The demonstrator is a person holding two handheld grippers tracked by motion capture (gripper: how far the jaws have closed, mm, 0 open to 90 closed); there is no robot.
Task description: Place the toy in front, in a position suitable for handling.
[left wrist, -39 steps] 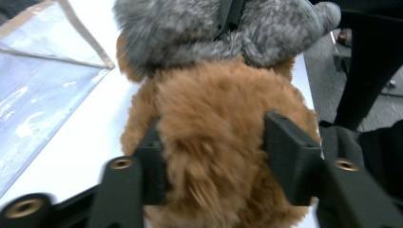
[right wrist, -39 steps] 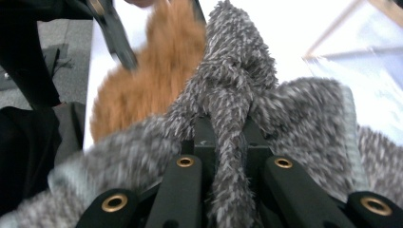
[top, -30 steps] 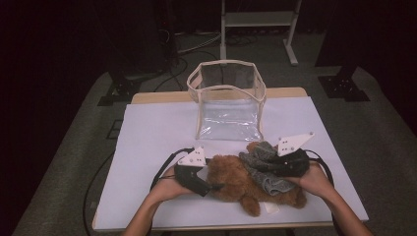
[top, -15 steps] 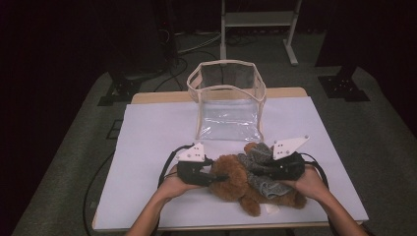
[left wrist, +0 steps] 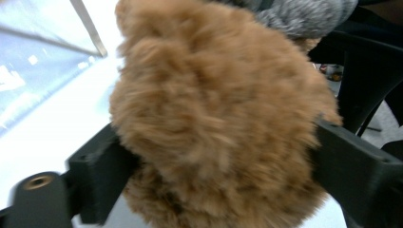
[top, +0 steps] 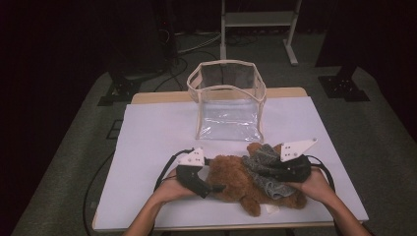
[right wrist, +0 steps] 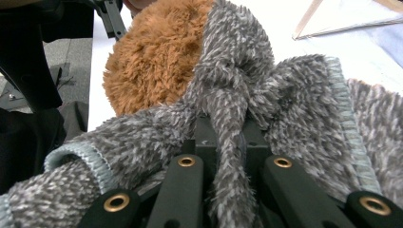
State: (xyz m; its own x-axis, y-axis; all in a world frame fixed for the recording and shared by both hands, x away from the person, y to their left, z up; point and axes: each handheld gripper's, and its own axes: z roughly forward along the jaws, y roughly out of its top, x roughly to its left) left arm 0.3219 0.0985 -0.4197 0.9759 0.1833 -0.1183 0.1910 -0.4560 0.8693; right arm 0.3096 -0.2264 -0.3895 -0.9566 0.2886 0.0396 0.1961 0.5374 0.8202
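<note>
One brown teddy bear (top: 236,183) lies on its side near the front edge of the desk (top: 152,132), which is covered by a white sheet. A grey fuzzy cloth (top: 265,169) is wrapped around its upper part. Behind it, toward the far edge, stands one clear bag (top: 227,101) with cream trim, its top open. The stretch of desk left of the bear and bag is bare, and so is the strip to the right of the bag; the bear's lower end comes close to the front rim.

There are two tools. The left hand-held gripper (top: 209,187) has its jaws spread around the bear's brown body, one jaw pressing each flank; the left gripper view shows this closely, with fur (left wrist: 218,118) bulging between the black jaws. The right hand-held gripper (top: 270,173) is closed narrowly on a pinched fold of the grey cloth; the right gripper view shows the fold (right wrist: 228,123) running down between the jaws, a detail too small to make out from the high view. The high view alone gives the bag's whole outline and both forearms.
</note>
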